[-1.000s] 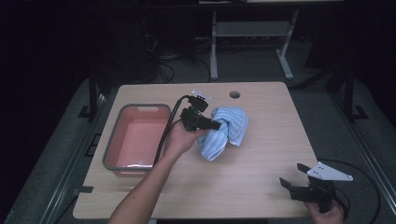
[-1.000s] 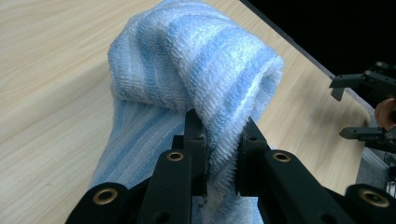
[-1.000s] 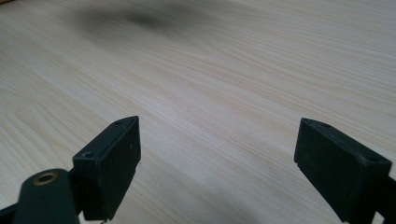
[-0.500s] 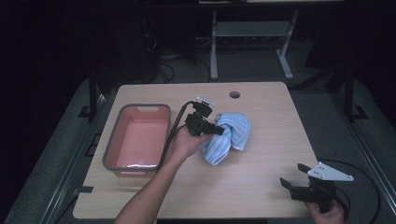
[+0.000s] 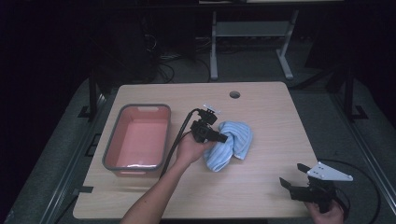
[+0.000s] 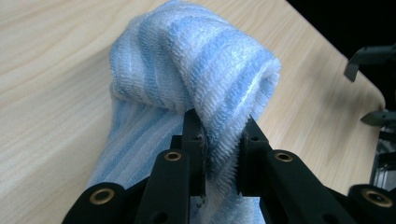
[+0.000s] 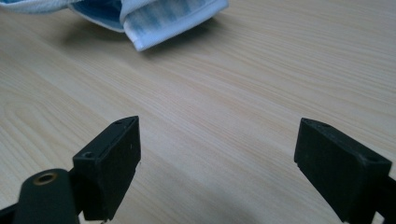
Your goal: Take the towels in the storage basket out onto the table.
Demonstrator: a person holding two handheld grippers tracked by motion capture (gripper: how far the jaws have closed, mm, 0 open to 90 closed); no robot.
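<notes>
A light blue striped towel (image 5: 231, 143) lies bunched near the middle of the wooden table (image 5: 261, 107). My left gripper (image 5: 224, 138) is shut on a fold of it. In the left gripper view the two black jaws pinch the terry cloth (image 6: 219, 84) between their pads. My right gripper (image 5: 293, 177) rests near the table's front right corner, jaws wide apart with nothing between them. In the right gripper view my right gripper (image 7: 217, 163) looks over bare wood, with the towel's edge (image 7: 159, 18) farther off.
A grey-rimmed tub with a pink inside (image 5: 135, 140) stands on the left part of the table, left of my left hand. A round cable hole (image 5: 235, 94) sits near the far edge. Dark floor and a metal stand (image 5: 247, 32) lie beyond the table.
My left gripper has sunk toward the table with the towel in it, and the towel now lies lower and flatter. The right gripper has kept still.
</notes>
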